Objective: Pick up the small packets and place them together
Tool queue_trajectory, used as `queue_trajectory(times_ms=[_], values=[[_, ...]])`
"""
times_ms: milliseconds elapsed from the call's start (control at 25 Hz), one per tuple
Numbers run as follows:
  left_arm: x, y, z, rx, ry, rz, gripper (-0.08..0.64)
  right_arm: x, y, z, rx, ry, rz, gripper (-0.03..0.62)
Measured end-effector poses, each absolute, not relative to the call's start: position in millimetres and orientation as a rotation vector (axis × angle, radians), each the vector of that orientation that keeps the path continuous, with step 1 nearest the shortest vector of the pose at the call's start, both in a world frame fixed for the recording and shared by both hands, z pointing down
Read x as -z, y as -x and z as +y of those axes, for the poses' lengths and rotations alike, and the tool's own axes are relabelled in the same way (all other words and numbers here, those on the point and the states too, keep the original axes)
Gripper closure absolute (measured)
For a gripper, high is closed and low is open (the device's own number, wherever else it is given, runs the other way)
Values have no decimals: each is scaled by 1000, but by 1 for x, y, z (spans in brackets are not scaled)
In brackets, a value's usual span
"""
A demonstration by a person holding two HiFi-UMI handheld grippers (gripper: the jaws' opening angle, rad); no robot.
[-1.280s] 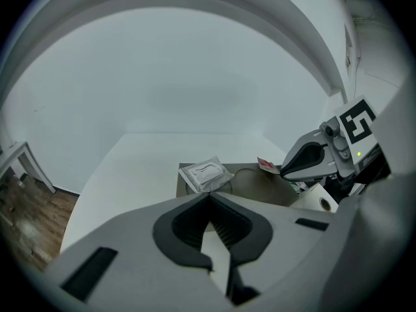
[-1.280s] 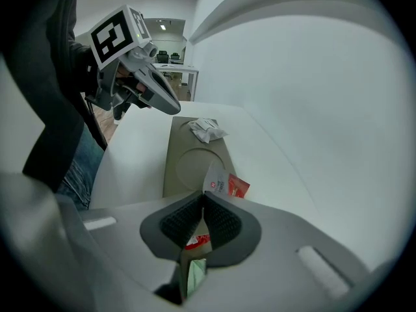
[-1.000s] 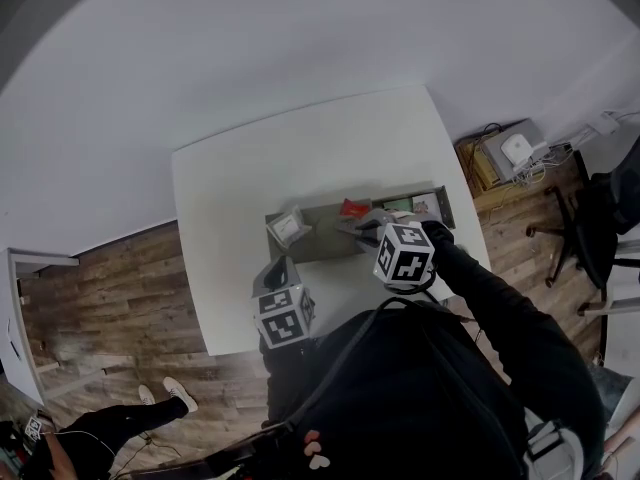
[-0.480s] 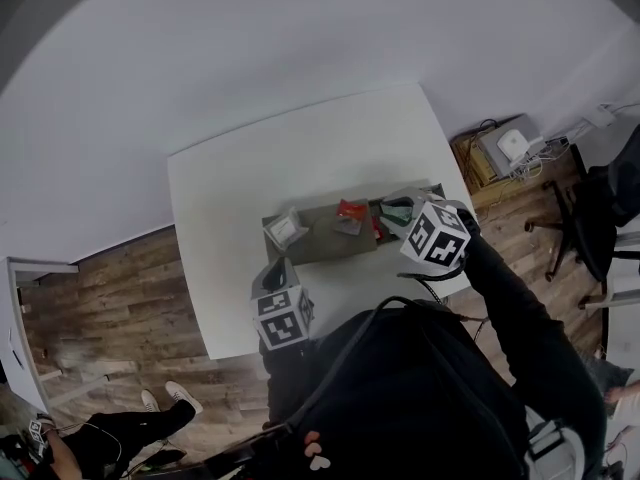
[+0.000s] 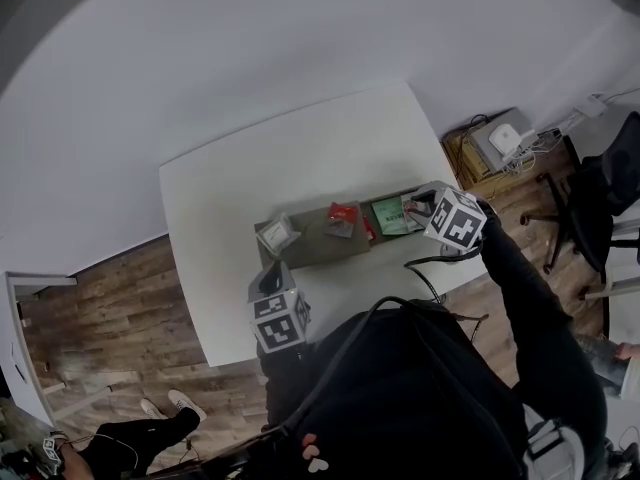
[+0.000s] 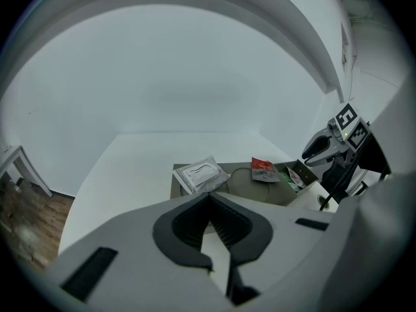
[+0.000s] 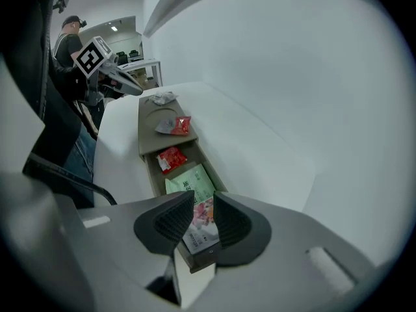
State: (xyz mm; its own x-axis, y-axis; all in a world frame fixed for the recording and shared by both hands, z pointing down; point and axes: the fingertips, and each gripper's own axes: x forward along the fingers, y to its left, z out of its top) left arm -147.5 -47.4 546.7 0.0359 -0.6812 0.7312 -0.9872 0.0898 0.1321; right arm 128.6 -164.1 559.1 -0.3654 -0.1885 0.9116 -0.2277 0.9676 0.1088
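Note:
A grey tray (image 5: 312, 249) lies on the white table (image 5: 240, 183). A white packet (image 5: 277, 234) rests on its left end and a red packet (image 5: 343, 215) on its middle. The right compartment holds a second red packet (image 7: 171, 158), a green packet (image 7: 188, 181) and a pink-and-white packet (image 7: 201, 221). My right gripper (image 7: 203, 203) hangs over that pink-and-white packet; its jaws have just been opening and nothing is pressed between them. My left gripper (image 6: 208, 200) stays at the near left edge, short of the white packet (image 6: 201, 174), jaws together and empty.
An office chair (image 5: 605, 213) and a low shelf with a white device (image 5: 505, 148) stand right of the table. Wooden floor (image 5: 100, 298) shows to the left, where another person's legs (image 5: 120, 433) are. A black cable (image 5: 425, 268) trails from the right gripper.
My right gripper has swung from the tray's middle to its right end, and its jaws stand wider. The left gripper has not moved.

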Motion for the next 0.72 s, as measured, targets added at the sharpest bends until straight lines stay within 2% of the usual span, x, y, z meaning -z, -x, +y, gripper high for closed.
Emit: queue_trajectory(times_ms=[440, 720], values=[[-546, 149, -46, -595, -1647, -1712, 561, -593, -137, -164, -107, -182, -1851, 482], [-547, 150, -46, -594, -1638, -1714, 561, -606, -132, -173, -245, -318, -1807, 480]])
